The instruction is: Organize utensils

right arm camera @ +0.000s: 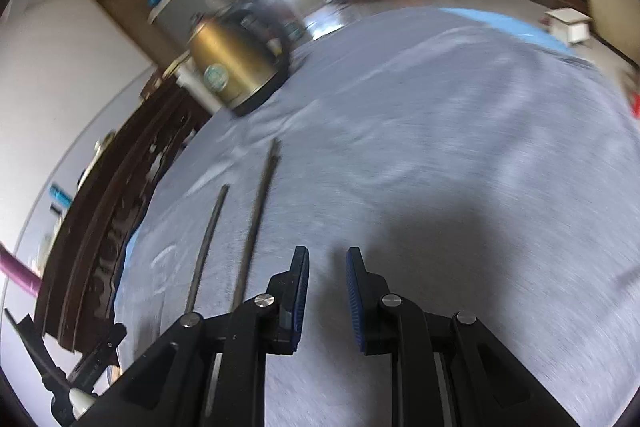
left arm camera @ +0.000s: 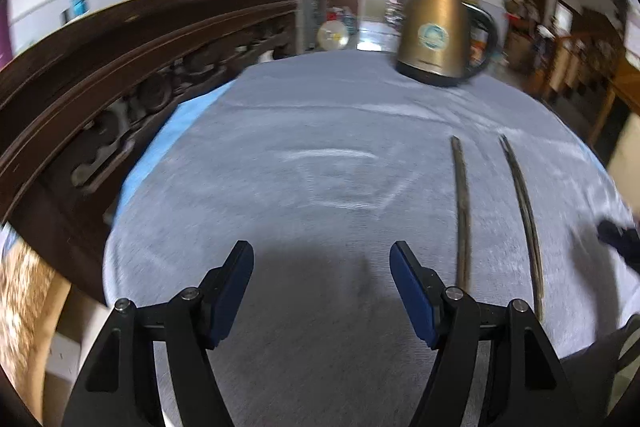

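Two thin dark chopsticks lie side by side on the grey tablecloth (left arm camera: 320, 131). In the left wrist view the nearer chopstick (left arm camera: 462, 211) and the outer chopstick (left arm camera: 528, 223) run away from me, just right of my left gripper (left arm camera: 322, 251). That gripper is open wide over bare cloth with nothing between its blue pads. In the right wrist view the same two chopsticks (right arm camera: 208, 247) (right arm camera: 258, 219) lie just left of my right gripper (right arm camera: 328, 253). Its jaws stand a narrow gap apart with nothing between them. Both views are blurred by motion.
A bronze electric kettle (left arm camera: 436, 31) (right arm camera: 232, 67) stands at the far side of the table. A dark carved wooden furniture piece (left arm camera: 120, 67) (right arm camera: 100, 227) runs along the table's left edge. A dark shape (left arm camera: 618, 243) pokes in at the right edge of the left wrist view.
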### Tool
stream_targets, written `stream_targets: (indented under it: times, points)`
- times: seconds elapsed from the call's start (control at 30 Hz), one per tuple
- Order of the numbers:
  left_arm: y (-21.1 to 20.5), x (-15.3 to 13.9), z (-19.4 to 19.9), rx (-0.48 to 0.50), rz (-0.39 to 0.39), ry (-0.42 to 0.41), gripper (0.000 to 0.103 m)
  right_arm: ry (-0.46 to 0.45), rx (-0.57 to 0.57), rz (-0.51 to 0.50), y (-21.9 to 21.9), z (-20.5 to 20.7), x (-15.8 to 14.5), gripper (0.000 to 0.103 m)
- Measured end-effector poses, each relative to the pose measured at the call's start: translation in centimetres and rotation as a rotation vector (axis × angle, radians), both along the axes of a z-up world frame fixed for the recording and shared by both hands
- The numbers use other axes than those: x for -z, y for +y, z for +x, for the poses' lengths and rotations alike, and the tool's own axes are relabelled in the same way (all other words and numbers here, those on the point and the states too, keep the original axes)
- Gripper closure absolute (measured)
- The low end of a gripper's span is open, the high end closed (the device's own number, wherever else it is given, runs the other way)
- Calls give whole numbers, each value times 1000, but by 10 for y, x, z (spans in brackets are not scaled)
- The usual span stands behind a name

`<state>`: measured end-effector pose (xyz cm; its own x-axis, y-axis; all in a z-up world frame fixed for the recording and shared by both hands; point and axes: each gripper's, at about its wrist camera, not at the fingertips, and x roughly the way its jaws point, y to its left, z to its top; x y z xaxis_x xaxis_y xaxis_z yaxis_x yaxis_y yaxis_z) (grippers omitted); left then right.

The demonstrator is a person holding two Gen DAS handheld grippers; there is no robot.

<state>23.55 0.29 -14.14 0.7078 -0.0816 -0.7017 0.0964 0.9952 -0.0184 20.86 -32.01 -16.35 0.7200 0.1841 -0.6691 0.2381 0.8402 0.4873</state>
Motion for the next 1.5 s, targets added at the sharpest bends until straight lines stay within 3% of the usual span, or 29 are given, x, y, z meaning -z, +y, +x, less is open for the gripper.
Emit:
stream_targets:
  times: [0.17,0.4,0.5,0.57,0.6,0.73,1.0,1.07,1.27,1.5]
  points:
    - [-22,8,3,110,35,14,32,45,-121,-40,35,51,7,82]
    - [-42,23,11,204,75,32,32,99,-235,-109,72,84,16,82]
    - [-45,26,14,247,39,45,34,103,-240,-160,79,88,19,81]
    - [-48,32,19,298,0,89,59,100,-248,-170,78,88,19,81]
    - [-50,35,23,306,-10,107,62,100,-253,-187,79,89,19,84]
    - [-54,34,34,325,-84,114,65,105,-234,-277,76,89,17,88]
    - [-69,36,58,406,-185,144,75,125,-129,-237,30,87,14,88]
    - [-65,35,69,406,-219,171,75,130,-127,-220,24,92,13,82]
    - [-68,28,105,371,-179,171,75,124,-165,-205,33,119,9,82]
    - [-87,29,128,398,-117,184,75,141,-202,-336,52,142,13,84]
